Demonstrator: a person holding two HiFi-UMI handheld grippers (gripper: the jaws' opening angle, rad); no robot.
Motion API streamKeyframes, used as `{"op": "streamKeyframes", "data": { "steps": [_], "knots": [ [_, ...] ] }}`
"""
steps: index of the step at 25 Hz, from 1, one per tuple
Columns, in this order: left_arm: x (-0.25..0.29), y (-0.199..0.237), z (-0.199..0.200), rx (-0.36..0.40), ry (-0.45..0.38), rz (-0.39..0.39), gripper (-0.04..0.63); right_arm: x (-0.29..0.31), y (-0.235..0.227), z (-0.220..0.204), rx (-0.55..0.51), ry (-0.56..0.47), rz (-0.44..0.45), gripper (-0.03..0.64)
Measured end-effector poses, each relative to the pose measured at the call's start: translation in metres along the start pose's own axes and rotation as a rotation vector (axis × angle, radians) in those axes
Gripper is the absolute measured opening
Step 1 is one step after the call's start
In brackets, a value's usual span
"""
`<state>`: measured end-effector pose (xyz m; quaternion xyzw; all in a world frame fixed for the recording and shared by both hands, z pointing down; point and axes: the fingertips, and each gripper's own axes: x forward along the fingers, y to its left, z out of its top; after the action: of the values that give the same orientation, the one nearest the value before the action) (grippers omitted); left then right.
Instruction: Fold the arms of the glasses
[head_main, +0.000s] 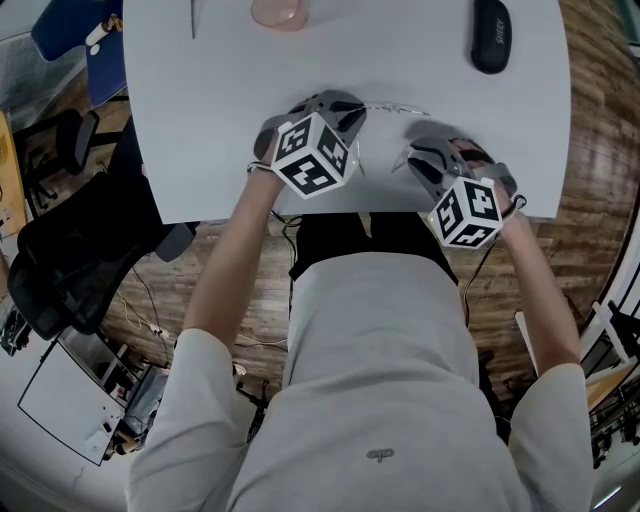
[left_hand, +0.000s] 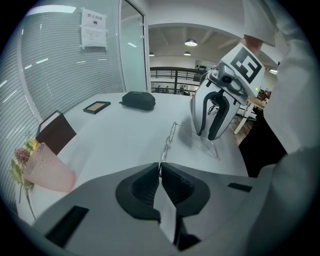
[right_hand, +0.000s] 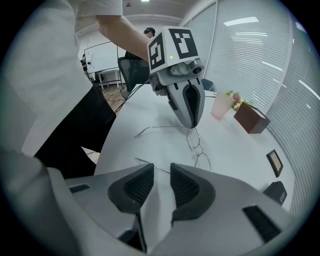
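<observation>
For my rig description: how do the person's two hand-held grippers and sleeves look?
The left hand-held gripper and the right hand-held gripper each have a pale grey shell and black ribbed pads inside two curved jaws. Each carries a white cube printed with black square markers. The person wears a light short-sleeved shirt.

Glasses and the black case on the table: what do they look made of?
Glasses: probably thin metal wire with a silver-grey finish; the rims and arms are hair-thin.
Black case: matte, possibly fabric or faux leather; it has a soft rounded shape and no sheen.
</observation>
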<state>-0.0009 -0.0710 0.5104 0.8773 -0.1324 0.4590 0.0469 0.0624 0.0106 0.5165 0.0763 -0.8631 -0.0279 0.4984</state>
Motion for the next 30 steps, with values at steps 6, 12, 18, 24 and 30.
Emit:
{"op": "streamKeyframes", "data": {
  "steps": [6, 12, 18, 24, 30],
  "knots": [
    [0.001, -0.003, 0.000, -0.010, -0.004, -0.003, 0.031, 0.005, -0.007, 0.005, 0.054, -0.030, -0.008, 0.104],
    [0.001, -0.004, 0.000, -0.013, -0.005, -0.004, 0.029, 0.007, -0.013, 0.010, 0.069, -0.040, -0.022, 0.100],
    [-0.001, -0.007, 0.000, -0.016, -0.007, -0.009, 0.029, 0.009, -0.019, 0.014, 0.089, -0.045, -0.043, 0.095],
    [-0.001, -0.011, -0.001, -0.020, -0.010, -0.018, 0.028, 0.011, -0.026, 0.017, 0.112, -0.051, -0.056, 0.087],
    [-0.001, -0.016, 0.001, -0.024, -0.014, -0.024, 0.028, 0.012, -0.033, 0.018, 0.131, -0.053, -0.083, 0.072]
  ]
}}
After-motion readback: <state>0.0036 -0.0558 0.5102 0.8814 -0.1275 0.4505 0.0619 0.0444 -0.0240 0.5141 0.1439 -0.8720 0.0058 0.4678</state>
